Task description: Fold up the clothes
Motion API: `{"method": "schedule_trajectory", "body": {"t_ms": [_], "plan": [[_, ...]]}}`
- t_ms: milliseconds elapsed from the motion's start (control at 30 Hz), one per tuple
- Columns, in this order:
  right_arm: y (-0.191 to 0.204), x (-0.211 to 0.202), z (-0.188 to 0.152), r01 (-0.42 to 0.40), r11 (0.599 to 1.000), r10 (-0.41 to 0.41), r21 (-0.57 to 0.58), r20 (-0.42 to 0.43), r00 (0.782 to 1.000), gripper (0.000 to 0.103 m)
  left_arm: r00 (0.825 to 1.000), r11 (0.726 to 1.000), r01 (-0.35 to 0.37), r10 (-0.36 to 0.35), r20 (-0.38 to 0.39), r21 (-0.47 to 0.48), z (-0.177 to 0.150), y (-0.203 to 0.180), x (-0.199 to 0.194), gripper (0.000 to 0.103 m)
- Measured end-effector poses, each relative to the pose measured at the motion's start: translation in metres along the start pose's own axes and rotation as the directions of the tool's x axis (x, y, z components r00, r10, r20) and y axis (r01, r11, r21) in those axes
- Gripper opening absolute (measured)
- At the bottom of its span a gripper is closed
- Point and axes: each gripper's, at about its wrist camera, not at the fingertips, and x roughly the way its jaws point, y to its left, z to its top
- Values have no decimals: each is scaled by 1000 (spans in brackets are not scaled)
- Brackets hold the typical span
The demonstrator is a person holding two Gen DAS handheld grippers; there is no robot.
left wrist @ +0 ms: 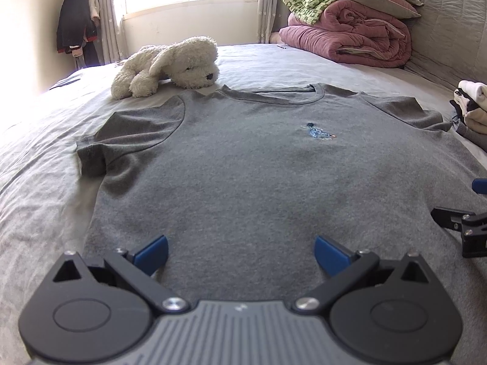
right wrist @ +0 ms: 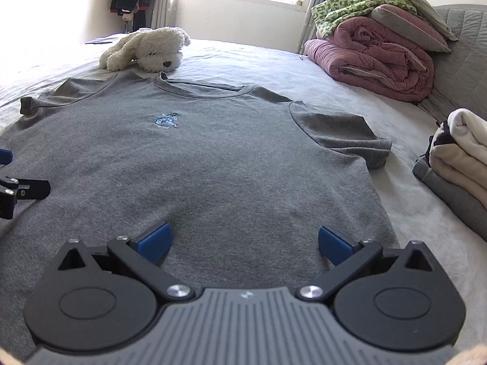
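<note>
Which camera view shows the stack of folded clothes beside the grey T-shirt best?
The right wrist view. There the folded clothes show cream layers over a grey one, lying on the bed right of the T-shirt. In the left wrist view only a small part shows, cut by the frame edge.

Open bed [left wrist: 36,158] lies left of the grey T-shirt [left wrist: 243,167], and a strip between its right sleeve and the folded clothes pile [right wrist: 462,158] (a narrow one). Past the collar the plush dog [left wrist: 170,64] touches the shirt's shoulder. The folded quilts [right wrist: 374,57] fill the far right corner.
</note>
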Motion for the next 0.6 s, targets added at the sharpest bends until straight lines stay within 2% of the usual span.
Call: {"method": "schedule_trajectory", "body": {"t_ms": [133, 500, 600], "plan": [[-5, -1, 0, -17, 998, 19, 64, -25, 1000, 103, 1000, 1000, -18, 18, 3, -2, -1, -3, -1, 103], [-8, -9, -2, -12, 997, 16, 78, -49, 999, 103, 999, 999, -33, 33, -2, -8, -1, -4, -6, 103], [-12, -12, 3, -36, 997, 40, 66, -70, 997, 103, 999, 1000, -29, 29, -17, 0, 1, -5, -8, 103]]}}
